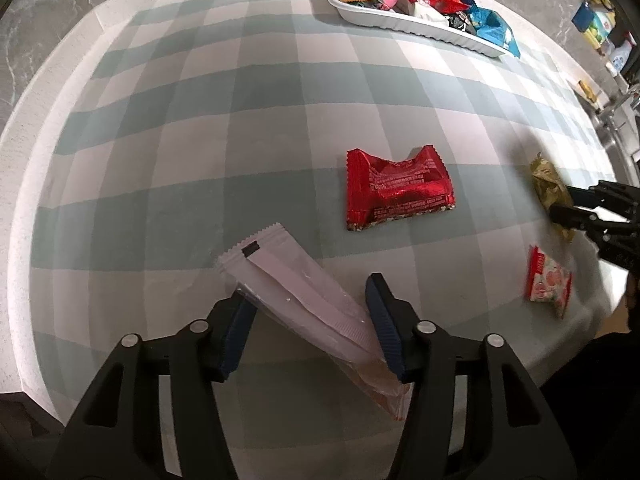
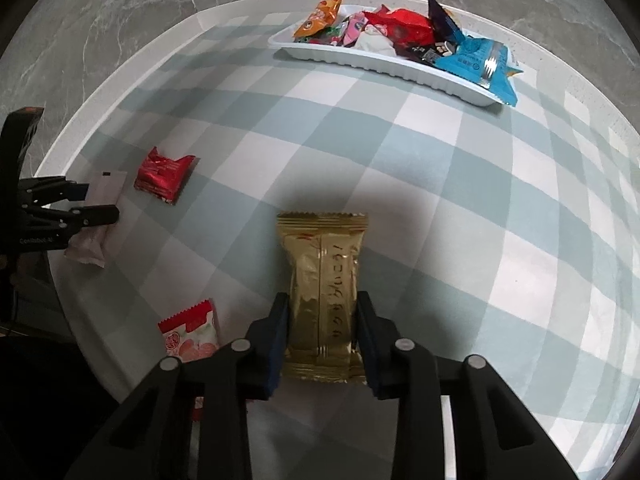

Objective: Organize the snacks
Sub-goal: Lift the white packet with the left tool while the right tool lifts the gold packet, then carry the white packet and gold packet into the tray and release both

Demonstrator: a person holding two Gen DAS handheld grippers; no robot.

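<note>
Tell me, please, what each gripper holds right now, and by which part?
The right gripper clamps the gold packet across its near half. The left gripper straddles the white packet near its near end; a firm grip cannot be told.

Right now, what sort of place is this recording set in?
Probably a home kitchen or dining corner: a table under a checked tablecloth, a grey marble-look tiled floor, and what look like household bottles and a metal fixture at the edge.

Left gripper (image 1: 310, 322) at lower center, fingers (image 1: 236, 336) pinching diagonally; right gripper (image 2: 322, 342) at lower center, fingers clamped tight.
</note>
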